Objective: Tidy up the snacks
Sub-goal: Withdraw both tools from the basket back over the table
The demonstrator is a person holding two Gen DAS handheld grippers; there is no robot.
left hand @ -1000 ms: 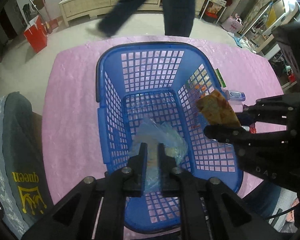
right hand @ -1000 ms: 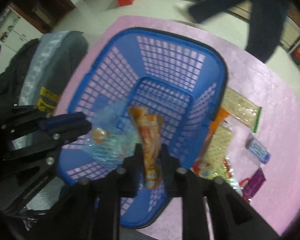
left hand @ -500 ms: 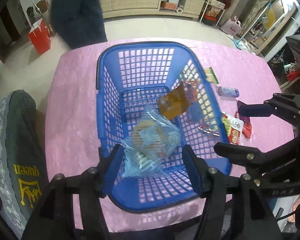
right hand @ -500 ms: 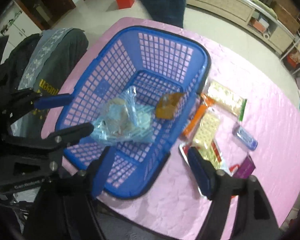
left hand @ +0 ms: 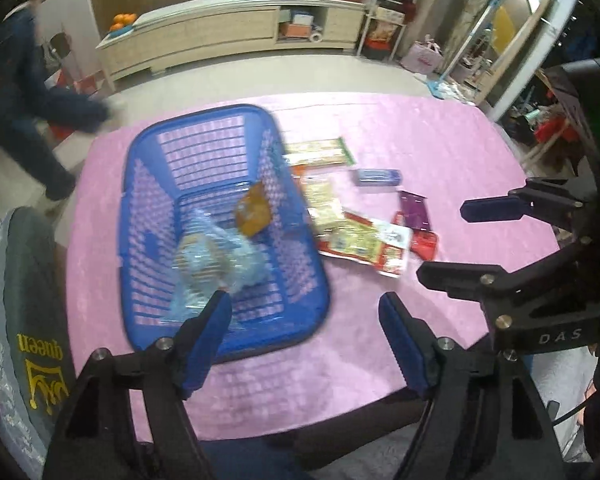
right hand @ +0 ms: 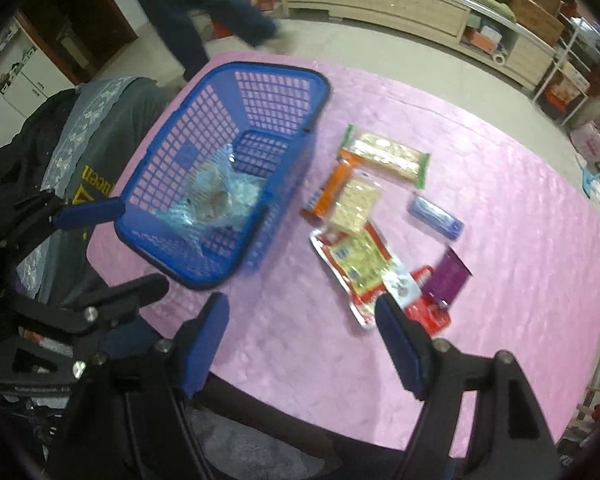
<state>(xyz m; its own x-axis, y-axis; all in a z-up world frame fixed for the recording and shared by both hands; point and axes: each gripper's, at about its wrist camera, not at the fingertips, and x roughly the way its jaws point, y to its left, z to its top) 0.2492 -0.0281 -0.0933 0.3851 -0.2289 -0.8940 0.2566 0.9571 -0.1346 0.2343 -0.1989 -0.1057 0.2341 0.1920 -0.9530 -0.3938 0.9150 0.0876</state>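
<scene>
Both hand-held grippers released, holding nothing. Left hand-held gripper (left hand: pixel 304 316) hangs over the near rim of the basket (left hand: pixel 140 184); right hand-held gripper (right hand: pixel 300 320) hangs over the pink worktop (right hand: pixel 500 200). Loose packets lie right of the basket. Nearest: red-and-yellow packet (right hand: pixel 356 268), just ahead of the right fingers, long axis diagonal, near end toward the right finger. Right arm is nearer.
</scene>
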